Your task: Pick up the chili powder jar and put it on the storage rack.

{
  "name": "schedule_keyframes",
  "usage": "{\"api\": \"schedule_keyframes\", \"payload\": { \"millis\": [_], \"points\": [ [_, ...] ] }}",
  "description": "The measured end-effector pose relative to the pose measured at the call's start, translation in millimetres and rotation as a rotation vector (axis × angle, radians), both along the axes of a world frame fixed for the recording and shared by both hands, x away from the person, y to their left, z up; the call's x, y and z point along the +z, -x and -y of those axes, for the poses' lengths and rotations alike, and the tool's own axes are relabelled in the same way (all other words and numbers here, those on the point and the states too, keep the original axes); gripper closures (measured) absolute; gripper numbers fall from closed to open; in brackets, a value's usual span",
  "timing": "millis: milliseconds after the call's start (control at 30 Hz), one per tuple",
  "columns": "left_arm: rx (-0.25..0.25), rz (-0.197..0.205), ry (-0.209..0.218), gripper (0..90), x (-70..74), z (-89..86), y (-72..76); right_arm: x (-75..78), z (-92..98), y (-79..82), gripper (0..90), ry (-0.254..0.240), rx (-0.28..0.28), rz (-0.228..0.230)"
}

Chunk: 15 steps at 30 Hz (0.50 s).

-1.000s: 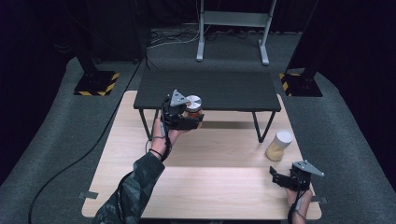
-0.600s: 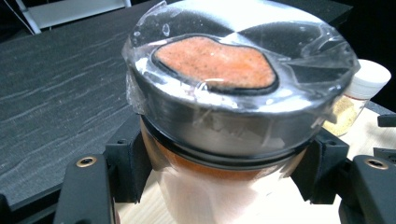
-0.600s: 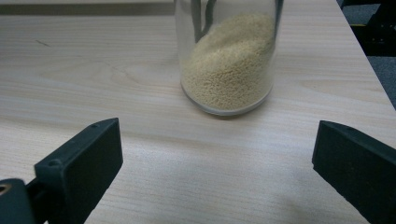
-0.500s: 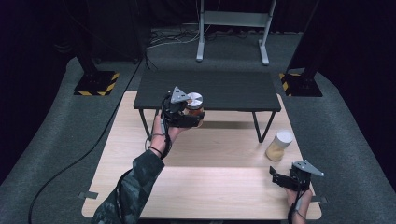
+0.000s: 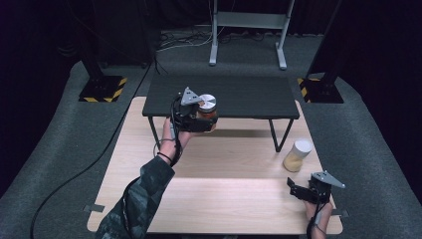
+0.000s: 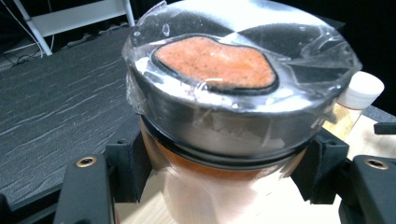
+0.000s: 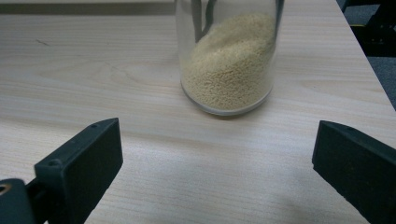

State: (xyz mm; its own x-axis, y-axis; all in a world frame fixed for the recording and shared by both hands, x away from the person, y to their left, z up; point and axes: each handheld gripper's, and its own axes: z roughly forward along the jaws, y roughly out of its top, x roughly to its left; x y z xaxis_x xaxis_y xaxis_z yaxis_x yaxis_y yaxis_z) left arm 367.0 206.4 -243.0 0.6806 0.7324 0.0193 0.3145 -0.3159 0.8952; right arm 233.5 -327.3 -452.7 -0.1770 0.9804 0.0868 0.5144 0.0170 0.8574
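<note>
Left claw (image 5: 203, 118) clamped on spice jar (image 6: 224, 107); since a second ago it has drifted slightly, jar held above small black table's (image 5: 249, 94) front edge. Right claw (image 5: 298, 189) spread, unmoved at desk's (image 5: 224, 199) right corner, near grain jar (image 7: 229, 60). Placement likely imminent.

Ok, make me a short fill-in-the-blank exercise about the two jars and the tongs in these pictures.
1. The left tongs are shut on the jar with the ____ lid.
2. The powder inside that jar is ____ in colour.
3. The right tongs have their jaws ____, with nothing between them.
4. The jar of pale grains stands on the ____ table, not the black one.

Missing words: silver; orange; open; wooden
</note>
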Motion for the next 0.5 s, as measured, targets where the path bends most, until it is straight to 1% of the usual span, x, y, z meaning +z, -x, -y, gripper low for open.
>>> {"api": "schedule_keyframes", "payload": {
  "millis": [133, 267, 500],
  "points": [
    [-0.003, 0.008, -0.001, 31.2, 3.6, 2.4, -0.4, 0.0, 0.2, -0.1, 0.6, -0.001, 0.001, 0.0],
    [-0.005, 0.012, -0.013, 31.2, 7.8, 4.2, -2.7, 0.1, 0.1, -0.1, 0.6, 0.0, 0.001, 0.0],
    [0.008, 0.015, -0.013, 31.3, 12.9, 6.3, -8.3, 0.1, 0.5, -0.3, 0.6, -0.001, 0.002, -0.001]
  ]
}}
